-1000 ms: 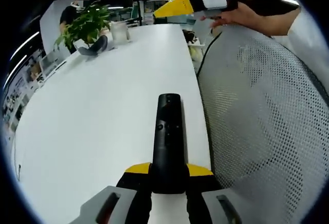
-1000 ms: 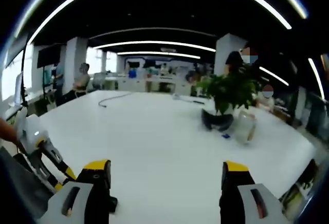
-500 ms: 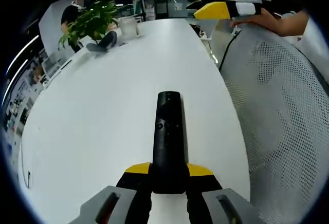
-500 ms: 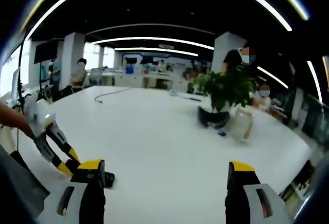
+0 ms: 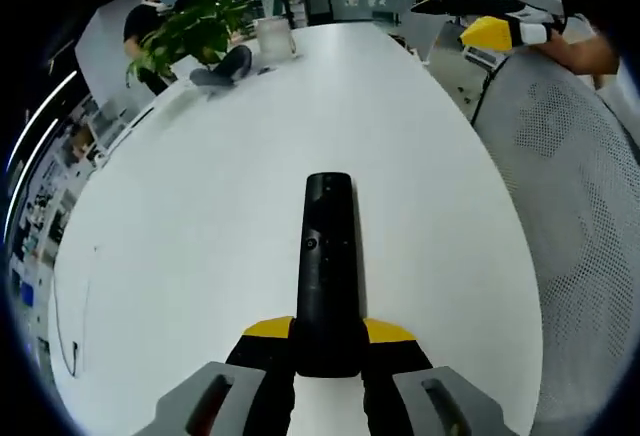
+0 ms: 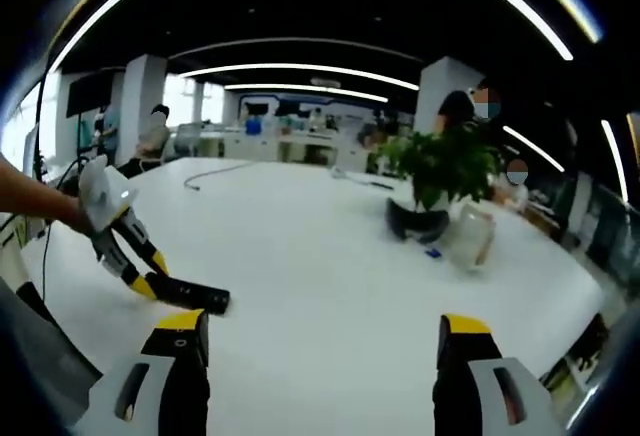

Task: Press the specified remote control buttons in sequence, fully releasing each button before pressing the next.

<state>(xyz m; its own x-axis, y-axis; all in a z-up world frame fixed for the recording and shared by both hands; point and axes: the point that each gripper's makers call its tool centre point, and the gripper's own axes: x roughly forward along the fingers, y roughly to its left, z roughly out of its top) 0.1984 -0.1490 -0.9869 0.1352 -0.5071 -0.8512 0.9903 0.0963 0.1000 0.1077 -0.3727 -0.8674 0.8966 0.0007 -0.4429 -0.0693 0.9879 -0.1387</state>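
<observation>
- The left gripper (image 5: 328, 351) is clamped on the near end of a black remote (image 5: 326, 256); the remote points forward over the white table (image 5: 200, 216).
- In the right gripper view, the left gripper (image 6: 150, 281) shows at the left with the remote (image 6: 192, 295) sticking out over the table (image 6: 320, 266), and a hand (image 6: 72, 218) grips it.
- The right gripper (image 6: 320, 341) has its jaws well apart with nothing between them, raised above the table.
- In the left gripper view, the right gripper (image 5: 500, 31) shows at the upper right, above a mesh chair back (image 5: 590, 186).
- A potted plant (image 6: 440, 181) and a clear jar (image 6: 470, 239) stand at the far side of the table, well apart from the remote.
</observation>
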